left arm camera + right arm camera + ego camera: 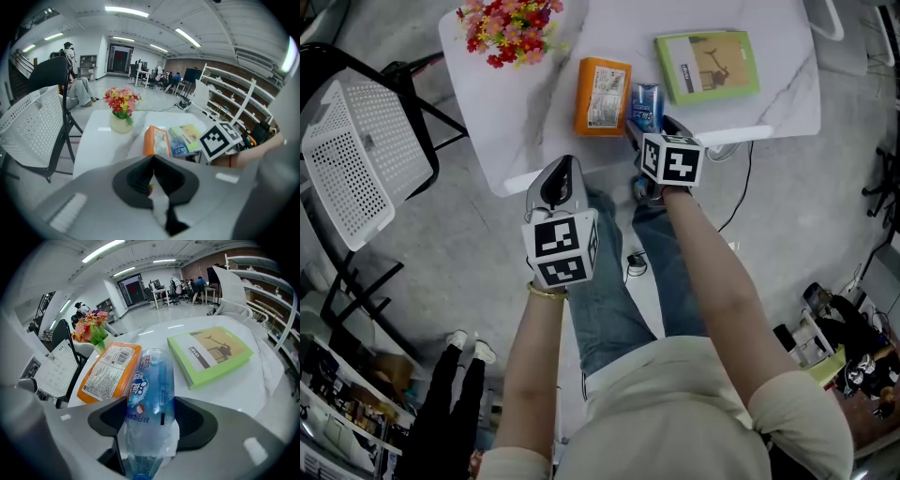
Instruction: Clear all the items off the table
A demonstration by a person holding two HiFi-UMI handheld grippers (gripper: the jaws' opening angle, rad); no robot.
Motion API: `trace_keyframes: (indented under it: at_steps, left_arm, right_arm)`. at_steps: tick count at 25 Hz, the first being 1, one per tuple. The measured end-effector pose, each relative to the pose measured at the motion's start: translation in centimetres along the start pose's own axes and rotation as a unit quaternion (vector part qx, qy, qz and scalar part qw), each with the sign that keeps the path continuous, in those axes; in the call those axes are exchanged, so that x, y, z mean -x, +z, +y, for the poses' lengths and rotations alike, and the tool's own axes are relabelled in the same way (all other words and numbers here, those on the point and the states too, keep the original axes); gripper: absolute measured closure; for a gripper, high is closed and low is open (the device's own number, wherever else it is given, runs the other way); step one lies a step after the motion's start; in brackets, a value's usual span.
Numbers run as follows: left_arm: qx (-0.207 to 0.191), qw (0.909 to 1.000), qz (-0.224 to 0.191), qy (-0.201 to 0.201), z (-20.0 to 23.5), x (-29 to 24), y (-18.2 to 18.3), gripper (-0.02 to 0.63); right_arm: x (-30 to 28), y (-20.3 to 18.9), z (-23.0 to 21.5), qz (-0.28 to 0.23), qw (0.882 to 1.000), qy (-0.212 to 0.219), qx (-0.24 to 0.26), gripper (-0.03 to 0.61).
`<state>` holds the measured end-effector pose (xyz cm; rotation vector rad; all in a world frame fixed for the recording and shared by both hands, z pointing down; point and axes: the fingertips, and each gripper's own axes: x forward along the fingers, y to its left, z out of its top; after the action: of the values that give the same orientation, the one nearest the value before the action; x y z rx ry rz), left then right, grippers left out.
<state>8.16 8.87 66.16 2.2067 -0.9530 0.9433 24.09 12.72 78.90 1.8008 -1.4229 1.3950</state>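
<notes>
A clear water bottle (pixel 151 390) with a blue label lies at the near edge of the white marble table (pixel 534 103). My right gripper (pixel 150 417) is shut on it, and both dark pads touch its sides. In the head view the bottle (pixel 645 105) lies just ahead of that gripper (pixel 654 129). An orange packet (pixel 602 96) lies to its left and a green book (pixel 707 66) to its right. A vase of red and yellow flowers (pixel 508 26) stands at the far left corner. My left gripper (pixel 562 176) hangs shut and empty in front of the table edge.
A white perforated chair (pixel 356 155) on a black frame stands left of the table. A cable runs over the floor at the right. The person's legs are below the table edge. Clutter lines the floor at the lower left and right.
</notes>
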Motion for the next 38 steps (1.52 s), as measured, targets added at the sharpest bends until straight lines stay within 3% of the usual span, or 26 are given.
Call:
trace_keyframes:
  at_steps: [8,21,38]
  left_arm:
    - [0.001,1.0000,-0.008,0.005,-0.9,1.5,0.6,0.603]
    - [0.046,0.9978,-0.031,0.036,-1.6,5.9,2.2,0.603]
    - [0.077,0.9931,-0.058,0.067,-5.3,12.4,3.6,0.603]
  right_arm:
    - [2.7,1.1,0.0,-0.018,1.000,0.003,0.001,0.262]
    - [8.8,3.1,1.1,-0.043,0.999,0.018,0.028,0.264]
    - [18.8,5.3,2.1,-0.082,0.993,0.063,0.064,0.264]
